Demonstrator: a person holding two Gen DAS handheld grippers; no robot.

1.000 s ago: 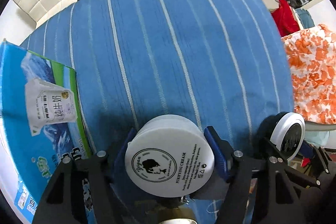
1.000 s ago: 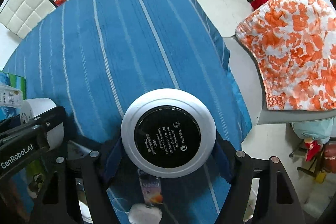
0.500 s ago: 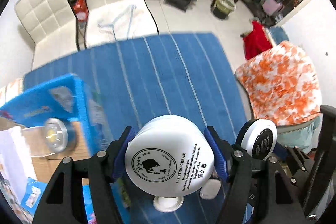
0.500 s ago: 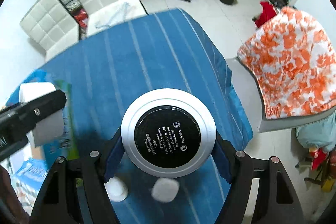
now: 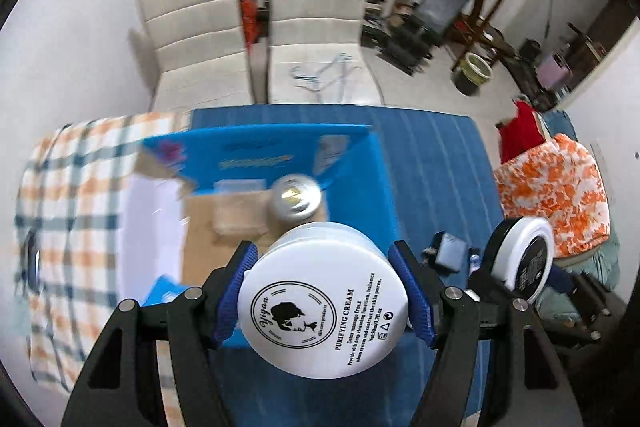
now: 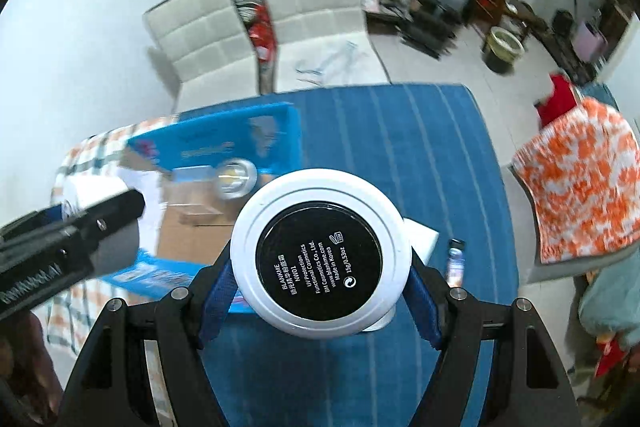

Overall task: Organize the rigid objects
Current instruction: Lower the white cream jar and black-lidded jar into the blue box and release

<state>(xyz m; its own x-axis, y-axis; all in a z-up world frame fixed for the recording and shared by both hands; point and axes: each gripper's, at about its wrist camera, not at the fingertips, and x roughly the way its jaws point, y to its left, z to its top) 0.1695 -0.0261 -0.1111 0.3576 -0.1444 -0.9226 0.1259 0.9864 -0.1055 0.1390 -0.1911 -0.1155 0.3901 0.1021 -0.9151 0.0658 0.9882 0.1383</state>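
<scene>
Both grippers rose from the blue tablecloth (image 6: 420, 155) | left gripper (image 5: 324, 303) clamped purifying cream jar (image 5: 320, 311); right gripper (image 6: 320, 279) clamped Blankme compact (image 6: 320, 259) | open blue carton (image 5: 360, 167) held silver tin (image 5: 296, 197)

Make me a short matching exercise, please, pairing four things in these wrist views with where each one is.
Things:
1. Purifying cream jar
2. Jar with the black label
3. Silver tin
4. Orange floral cloth

Places:
A. inside the open blue box
B. clamped in the right tool
C. over a chair beside the table
D. clamped in the left tool

Pairs: 1-D, 2-B, 3-A, 4-C
</scene>
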